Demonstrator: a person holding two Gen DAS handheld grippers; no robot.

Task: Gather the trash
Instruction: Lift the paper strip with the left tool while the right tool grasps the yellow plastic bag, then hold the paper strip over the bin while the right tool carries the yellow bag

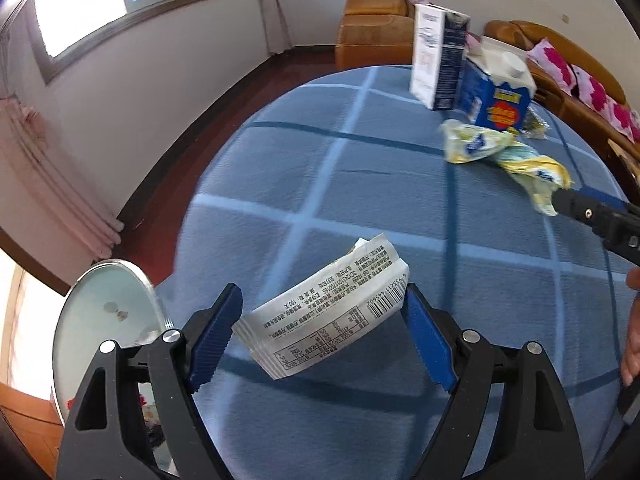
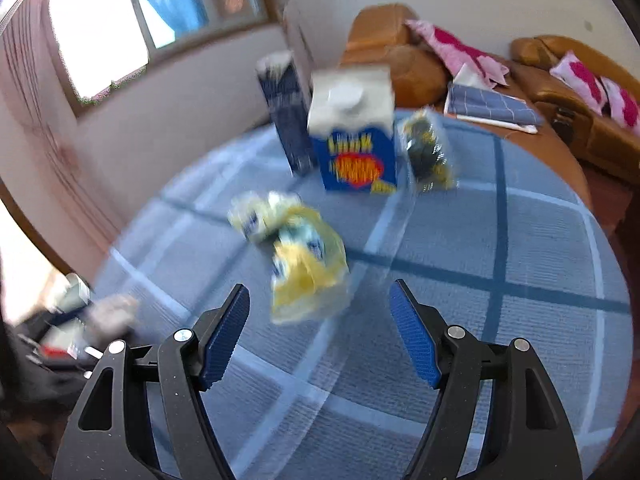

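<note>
A white printed wrapper arches between the blue pads of my left gripper, which is shut on its two ends and holds it just above the blue checked tablecloth. Farther right lies a crumpled yellow wrapper, with one finger of my right gripper at its near end. In the blurred right wrist view that yellow wrapper lies just ahead of my right gripper, which is open with nothing pressed between its pads.
A blue milk carton, a tall white and dark box and a crumpled clear wrapper stand at the table's far side. A round glass top sits beside the table's left edge. Orange sofas stand behind. A hand shows at the right.
</note>
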